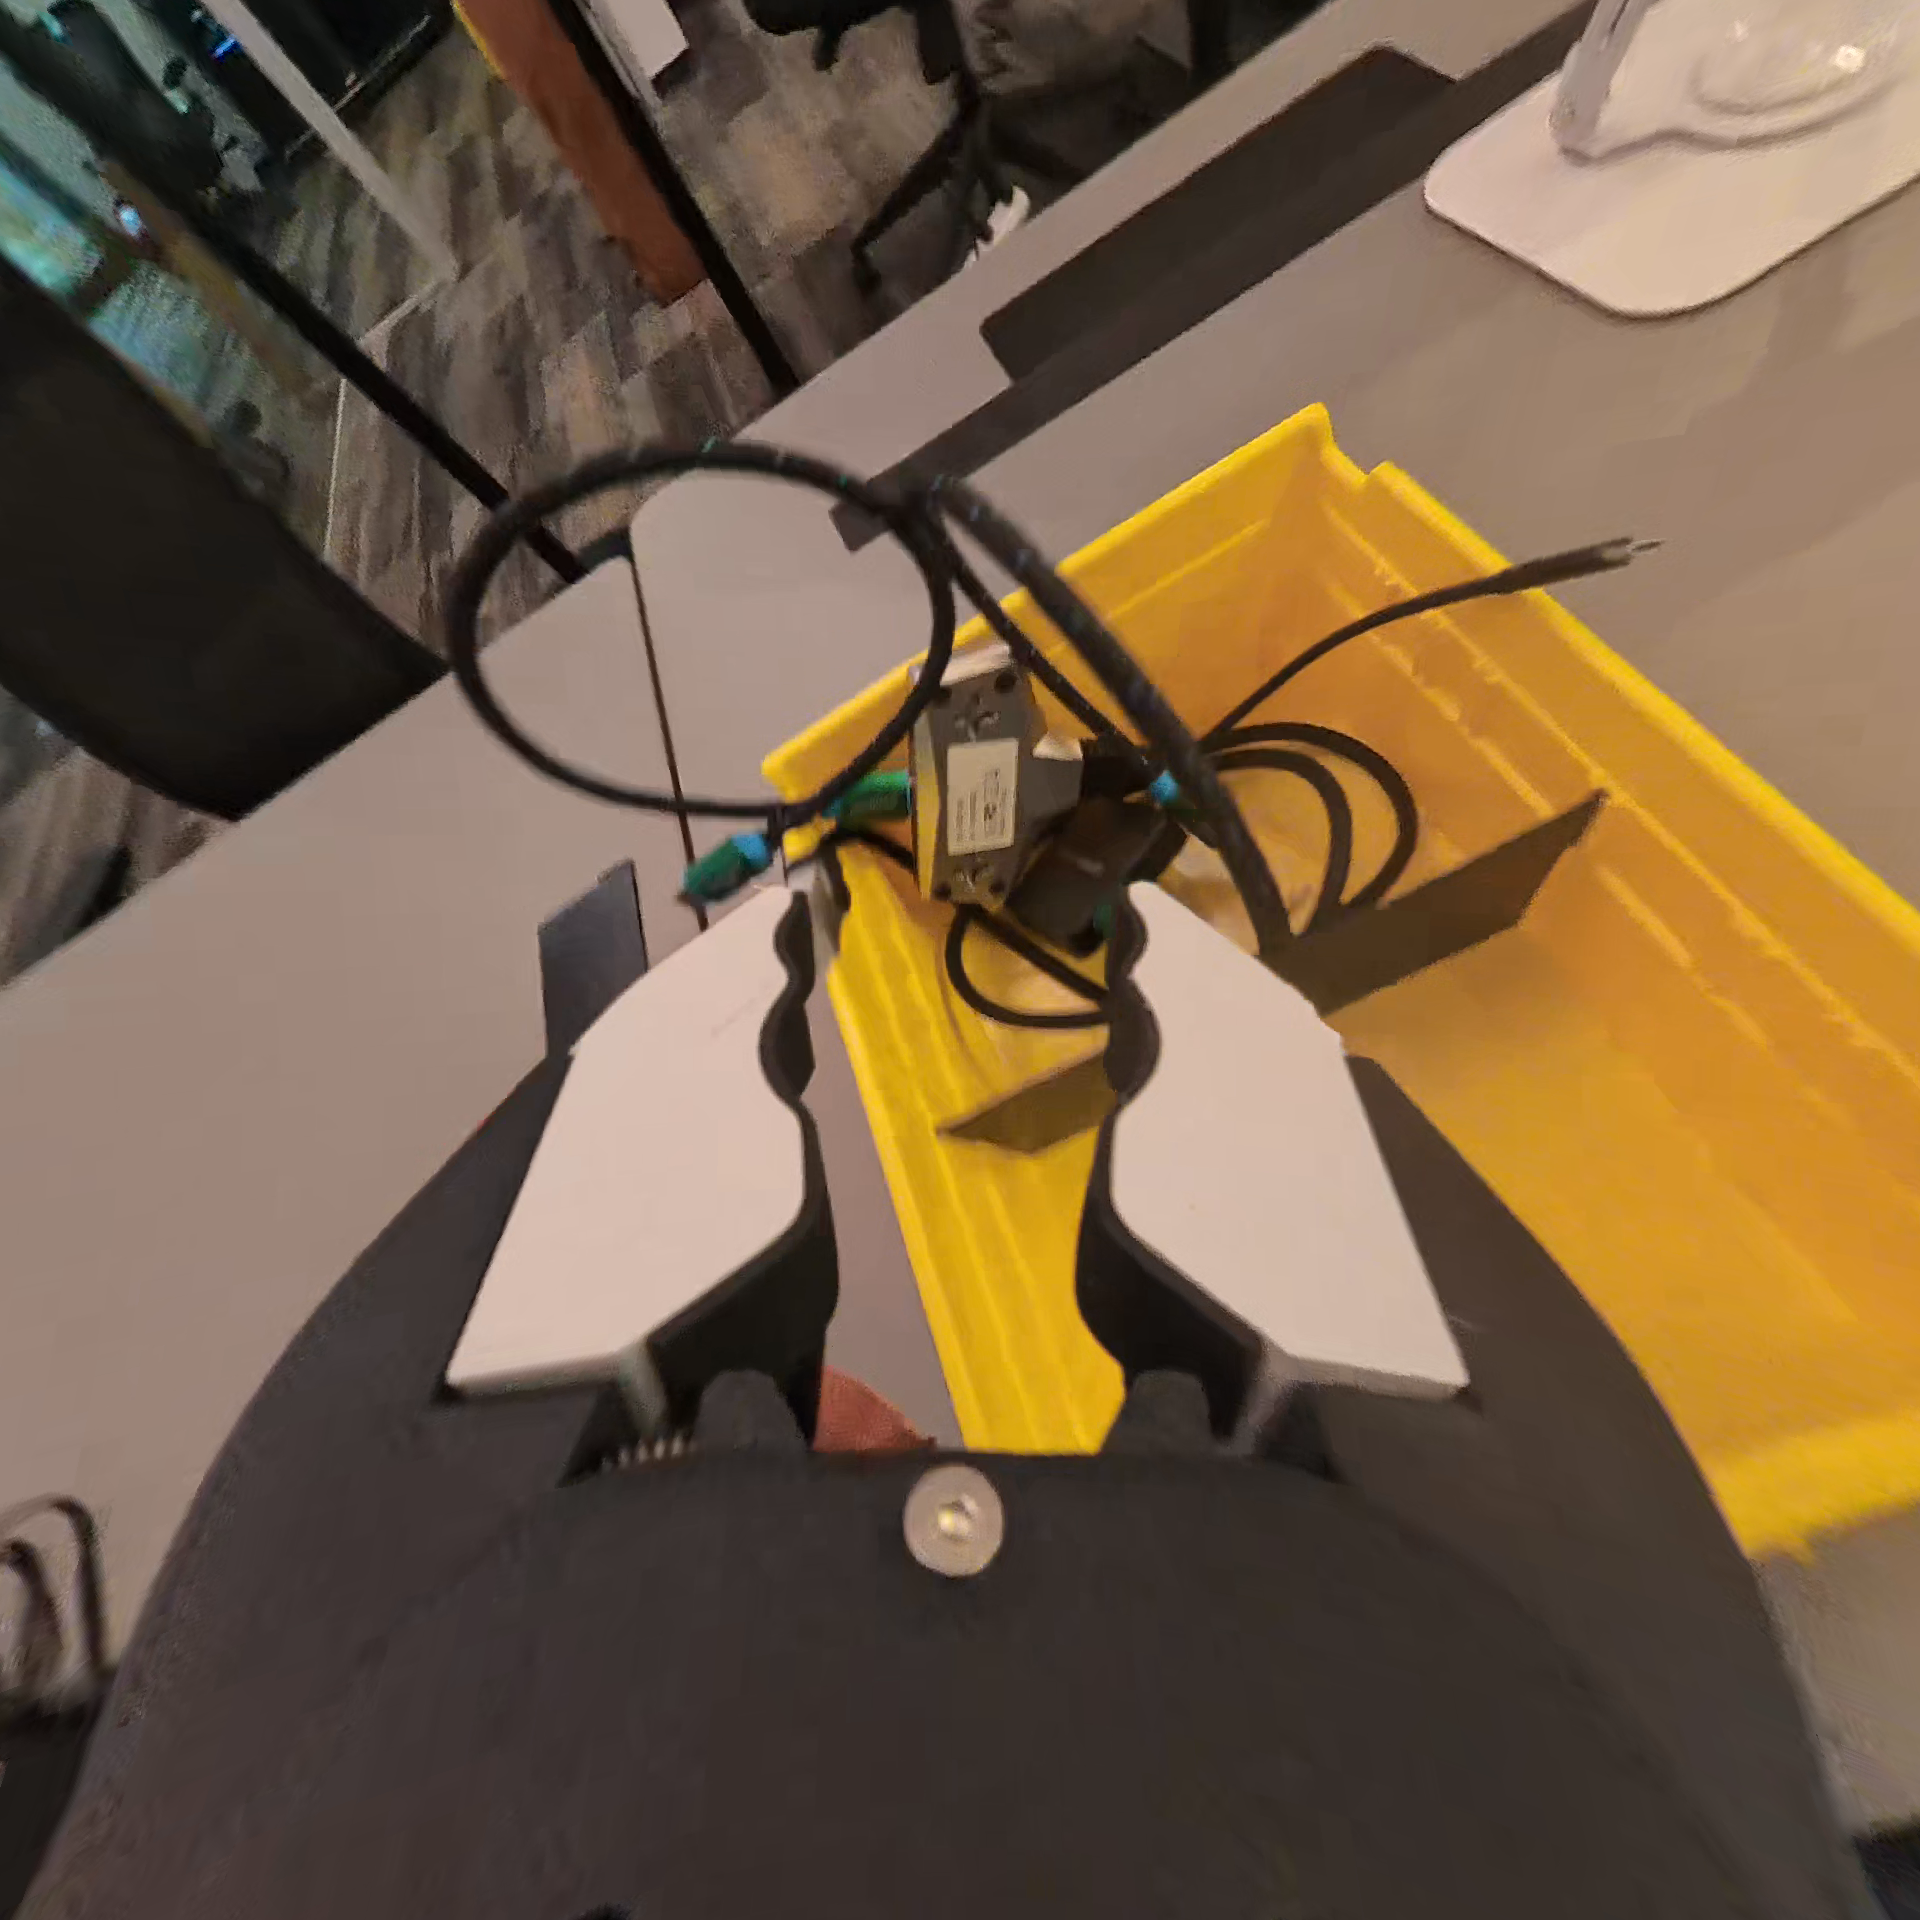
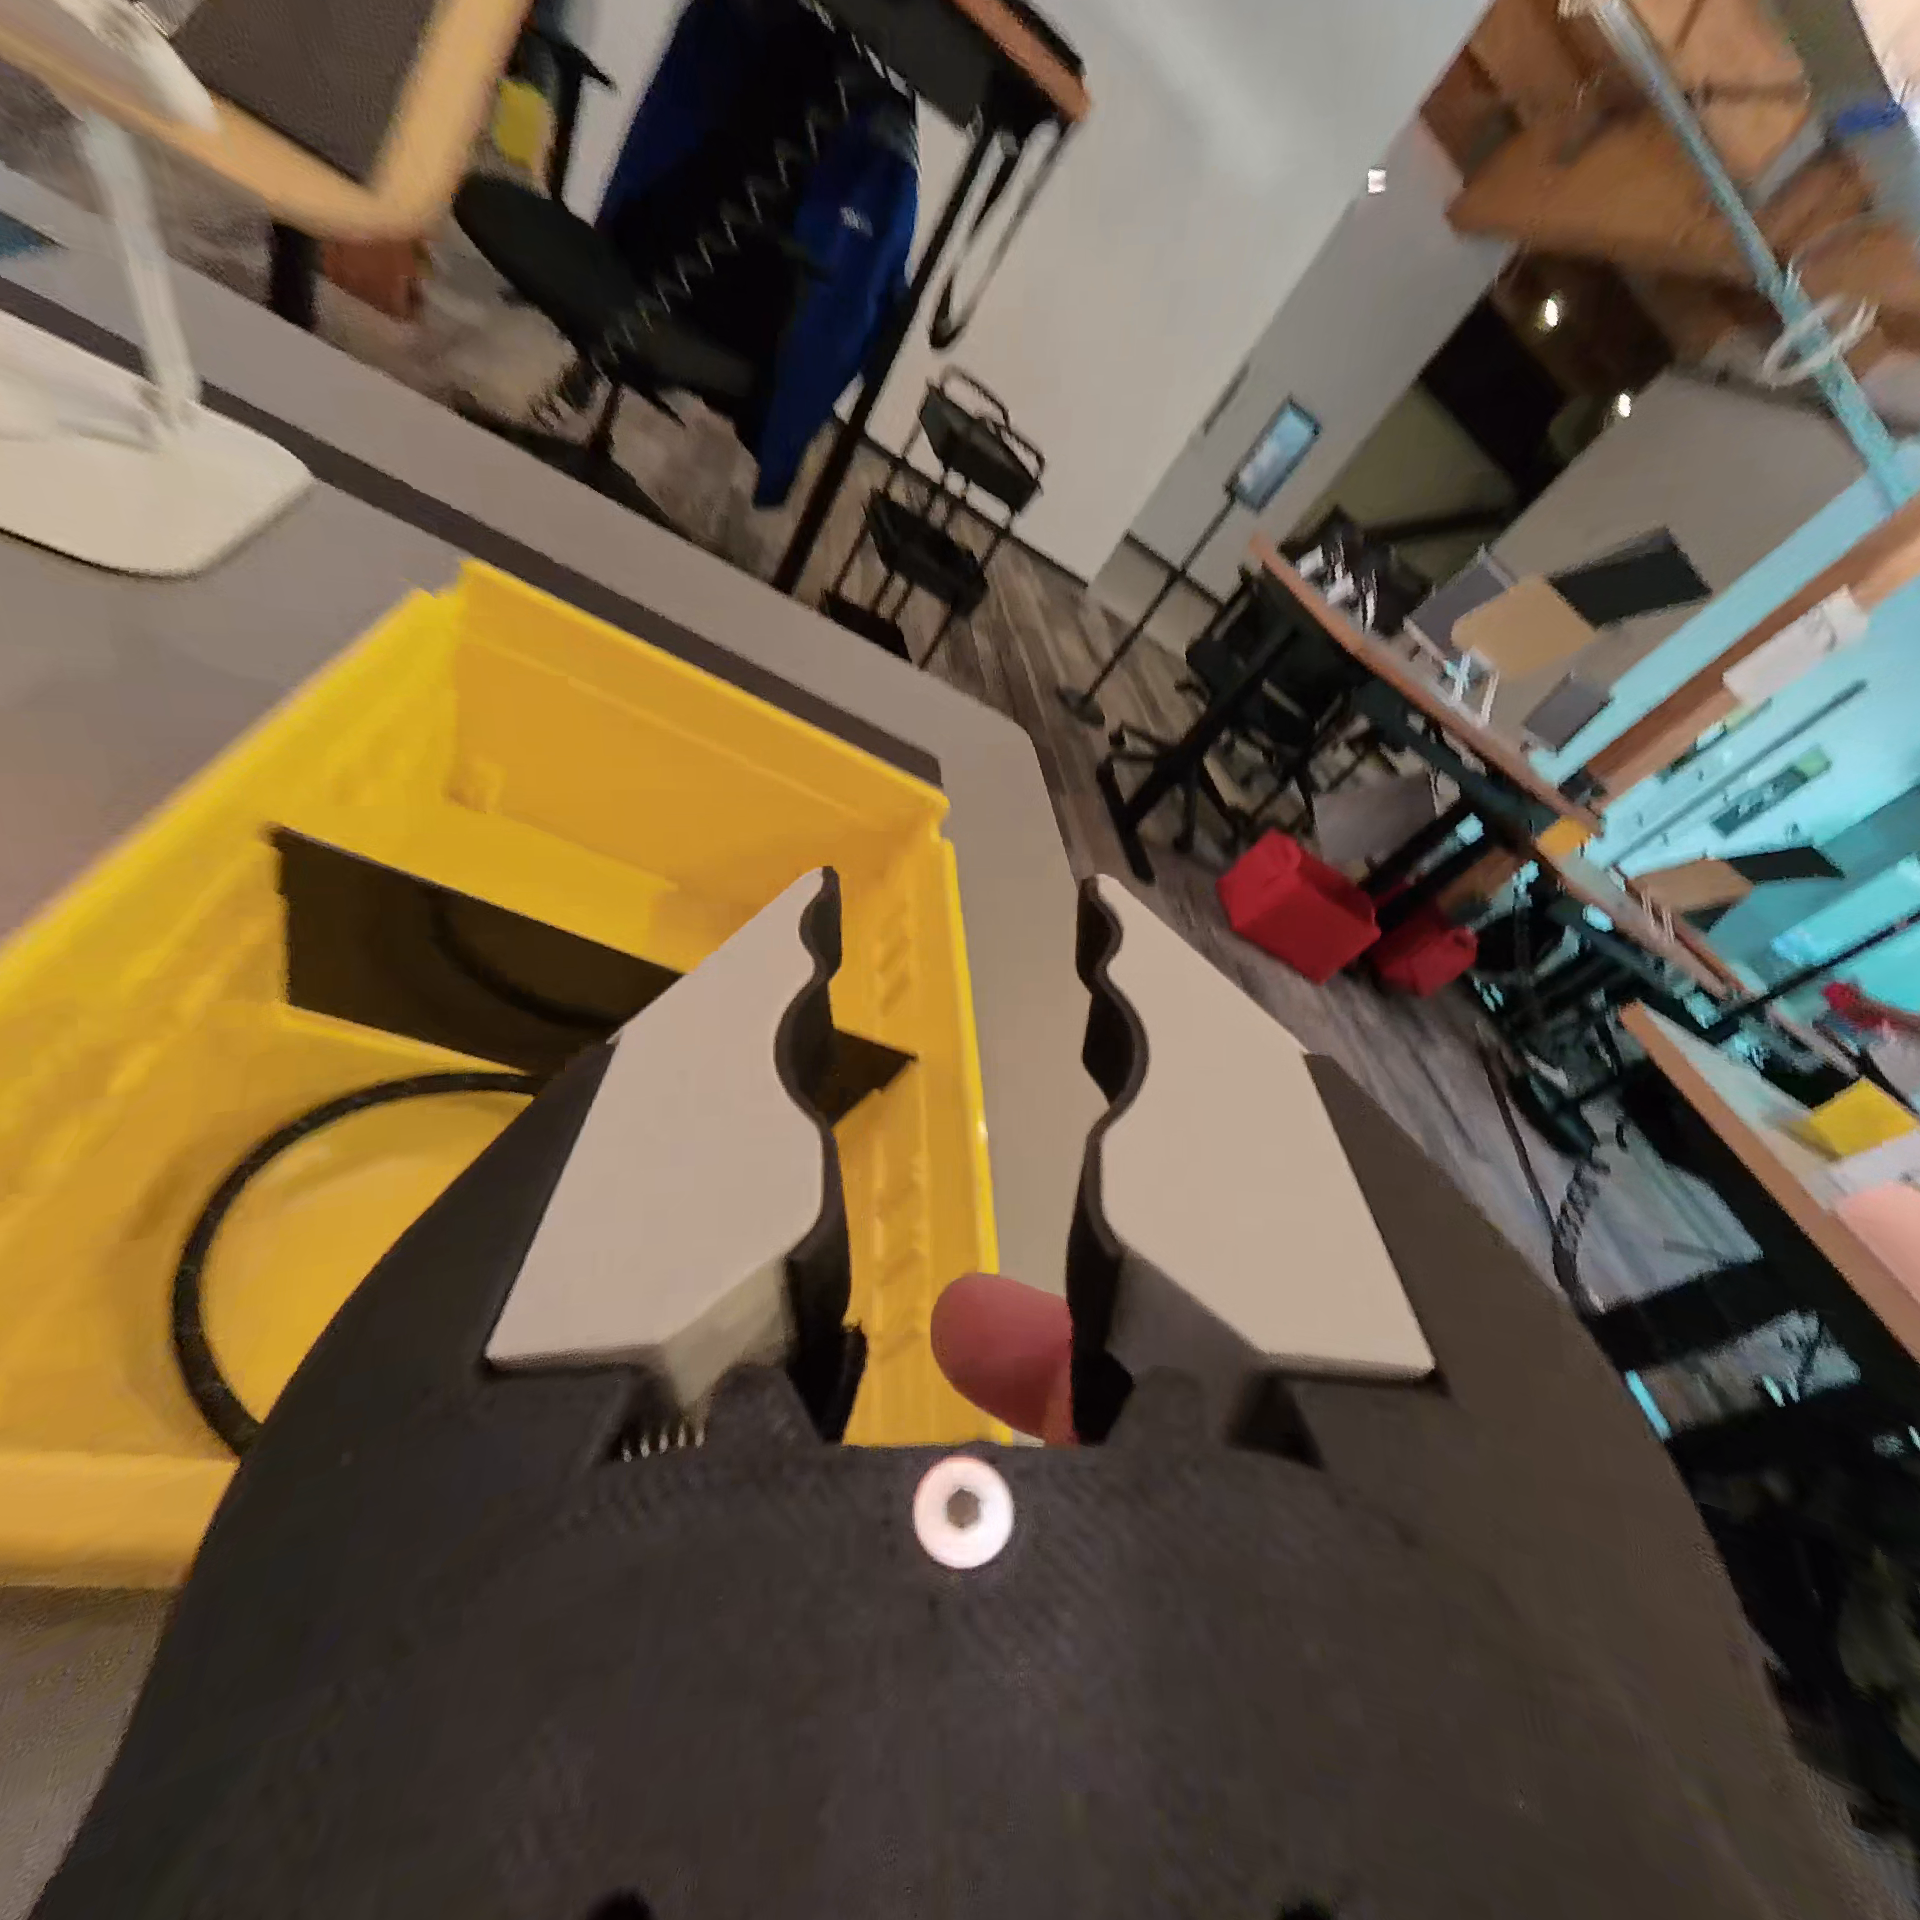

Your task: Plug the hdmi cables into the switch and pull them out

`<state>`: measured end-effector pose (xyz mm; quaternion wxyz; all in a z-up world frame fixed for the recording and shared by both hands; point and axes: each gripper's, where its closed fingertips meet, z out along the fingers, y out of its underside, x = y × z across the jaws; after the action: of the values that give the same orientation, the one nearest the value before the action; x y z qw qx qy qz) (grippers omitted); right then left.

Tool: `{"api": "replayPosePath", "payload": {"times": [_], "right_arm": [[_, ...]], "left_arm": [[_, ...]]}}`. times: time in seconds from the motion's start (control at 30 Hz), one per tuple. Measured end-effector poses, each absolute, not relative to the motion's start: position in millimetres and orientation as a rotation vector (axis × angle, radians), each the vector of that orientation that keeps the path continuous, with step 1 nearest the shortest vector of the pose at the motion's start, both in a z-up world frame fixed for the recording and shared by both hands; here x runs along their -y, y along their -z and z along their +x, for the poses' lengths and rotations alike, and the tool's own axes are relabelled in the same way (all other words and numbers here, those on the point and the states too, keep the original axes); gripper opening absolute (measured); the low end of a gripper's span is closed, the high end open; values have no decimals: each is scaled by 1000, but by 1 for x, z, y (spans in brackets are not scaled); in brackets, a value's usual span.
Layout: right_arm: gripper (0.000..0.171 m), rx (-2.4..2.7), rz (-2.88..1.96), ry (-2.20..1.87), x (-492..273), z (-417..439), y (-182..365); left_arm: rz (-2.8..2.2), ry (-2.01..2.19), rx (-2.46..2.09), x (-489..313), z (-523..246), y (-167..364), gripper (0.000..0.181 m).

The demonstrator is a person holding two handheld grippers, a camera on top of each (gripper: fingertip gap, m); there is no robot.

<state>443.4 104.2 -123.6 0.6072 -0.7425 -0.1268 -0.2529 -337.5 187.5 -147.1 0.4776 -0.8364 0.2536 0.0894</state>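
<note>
The left tool (image 1: 961, 914) is half open and empty. Just beyond its tips, the grey switch (image 1: 971, 790) hangs tilted in a tangle of black hdmi cables (image 1: 727, 634) over the yellow bin (image 1: 1507, 935). The right tool (image 2: 956, 894), also parted and empty, points past the bin's far corner, so the left is nearer.

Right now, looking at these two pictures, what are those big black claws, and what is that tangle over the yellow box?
No robot here: a person holds a two-finger gripper in each hand, each with a camera looking along its fingers. One picture is from the left gripper, the other from the right gripper. Both look open and hold nothing. On the grey table sits a yellow bin with black dividers. Above its corner, just past the left fingertips, is a small grey switch with black cables looping from it; what holds it up is unclear.
</note>
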Motion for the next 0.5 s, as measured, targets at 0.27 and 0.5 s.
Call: {"api": "replayPosePath", "payload": {"times": [0.27, 0.5], "right_arm": [[39, 483, -1591, 497, -106, 364, 104], [38, 514, -1589, 431, -111, 348, 112]], "left_arm": [[-2114, 134, -616, -278, -295, 158, 71], [-2144, 46, -513, -313, -306, 176, 12]]}}
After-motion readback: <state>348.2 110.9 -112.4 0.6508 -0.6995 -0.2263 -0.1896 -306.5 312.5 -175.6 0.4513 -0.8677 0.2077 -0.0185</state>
